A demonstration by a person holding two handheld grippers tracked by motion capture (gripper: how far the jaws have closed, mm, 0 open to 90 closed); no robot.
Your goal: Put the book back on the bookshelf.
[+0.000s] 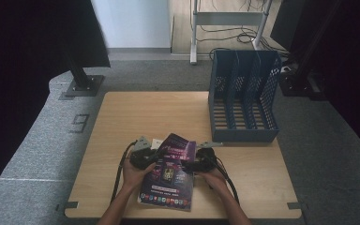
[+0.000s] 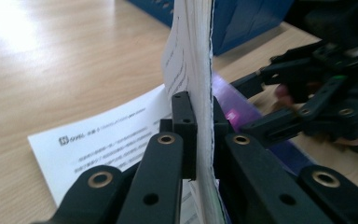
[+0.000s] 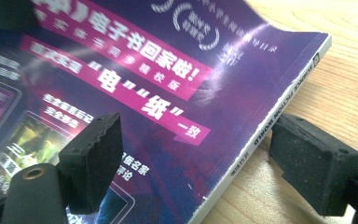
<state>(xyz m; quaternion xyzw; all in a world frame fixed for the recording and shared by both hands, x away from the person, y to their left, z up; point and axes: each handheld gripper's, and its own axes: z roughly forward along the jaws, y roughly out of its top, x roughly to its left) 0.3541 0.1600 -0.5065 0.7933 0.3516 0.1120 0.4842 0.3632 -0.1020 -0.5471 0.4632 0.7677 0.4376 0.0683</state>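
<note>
at the table's point(image 1: 122, 112) near edge, in front of the rack point(image 1: 243, 101), lies the magazine point(image 1: 168, 176), purple cover up. left gripper point(image 1: 151, 159) is clenched on a lifted sheaf of its pages at the edge farthest from the rack's side; in the left gripper view both pads point(image 2: 184, 126) press the paper stack point(image 2: 193, 70) flat and hold it upright. likely reason: raising that edge tilts the magazine so the other tool can get under the spine. right gripper point(image 1: 187, 166) sits at the spine side, jaws released and wide; in the right gripper view one pad point(image 3: 93, 161) hovers over the cover point(image 3: 135, 88), the other point(image 3: 314, 163) rests off the spine on bare wood, neither pressing. judgement: it is lining up to take the spine, grip not made yet. a loose white printed sheet point(image 2: 102, 144) lies on the table beside the magazine, on the side away from the rack, partly under the lifted pages; it could get dragged along. rack slots stand empty, nothing between them and the magazine.
</note>
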